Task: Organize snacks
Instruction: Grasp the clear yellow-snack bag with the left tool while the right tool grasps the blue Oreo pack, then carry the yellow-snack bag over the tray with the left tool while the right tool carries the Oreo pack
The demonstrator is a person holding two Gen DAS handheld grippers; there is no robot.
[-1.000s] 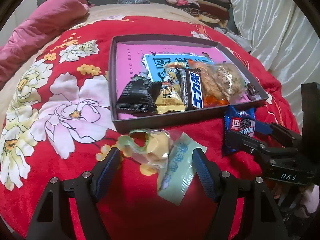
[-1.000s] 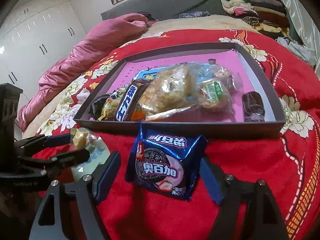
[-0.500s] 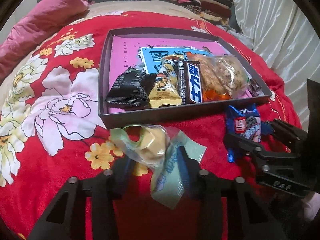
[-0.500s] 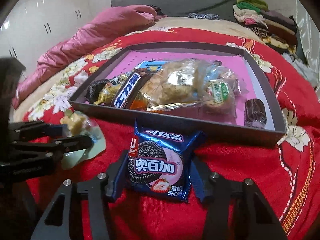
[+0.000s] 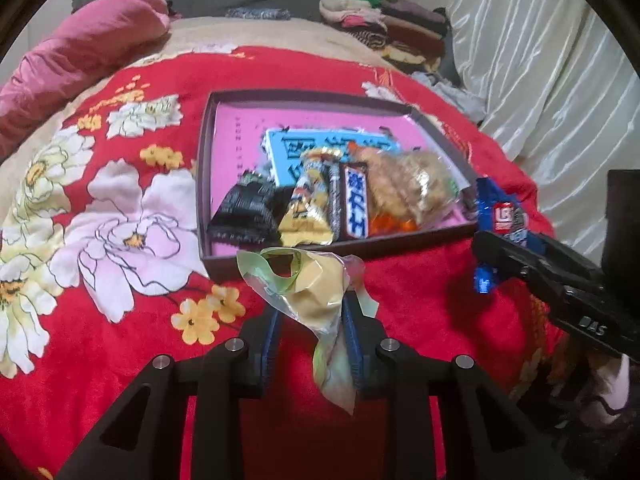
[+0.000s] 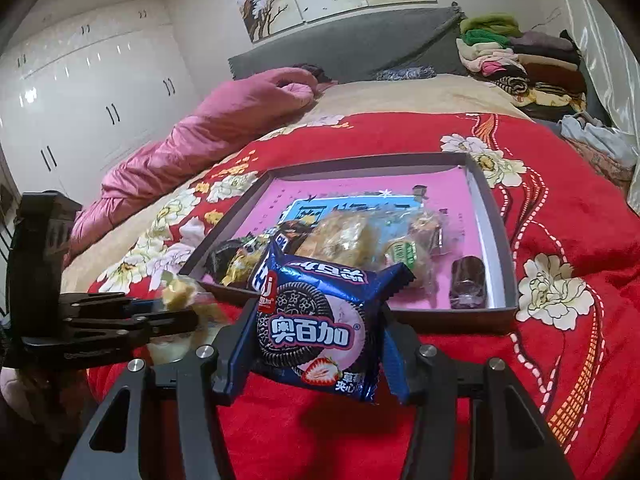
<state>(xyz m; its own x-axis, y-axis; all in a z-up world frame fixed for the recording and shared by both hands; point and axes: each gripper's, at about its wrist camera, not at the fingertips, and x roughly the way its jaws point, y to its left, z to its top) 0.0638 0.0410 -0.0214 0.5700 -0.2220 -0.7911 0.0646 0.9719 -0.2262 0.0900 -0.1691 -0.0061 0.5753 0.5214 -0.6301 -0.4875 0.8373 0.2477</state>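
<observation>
Red floral blanket [image 5: 120, 312] covers the bed and carries everything noted below.

Cookie pack [image 6: 316, 320]: blue wrapper with a sandwich-cookie picture, a strawberry, and white Chinese characters on pink; a small red tab at its upper left, lettering not legible. Right gripper [image 6: 316, 344] has it clamped between both blue pads at a moderate width, and the pack is clear of the blanket, in front of the tray's near wall. In the left wrist view the same pack [image 5: 500, 216] shows in that gripper at the right edge, just beside the tray's right corner.

Clear bag [image 5: 308, 284]: pale green print, yellow pieces inside, writing not readable. Left gripper [image 5: 310, 332] pinches it at a narrow width, its jaws having just been closing; the bag stands above the fingers, its tail hanging below, just short of the tray's near wall.

Tray [image 5: 204, 184]: dark walls, pink floor with a blue printed panel in Chinese. Contents, left to right: black pack [image 5: 248, 212], yellow pack [image 5: 306, 212], dark bar [image 5: 354, 204] with white characters, clear bag of crisps [image 5: 408, 188]. A small dark sweet [image 6: 468, 280] lies alone at the right.

Beyond: pink quilt [image 6: 208, 140], folded clothes [image 6: 520, 64], white wardrobe [image 6: 80, 92].
</observation>
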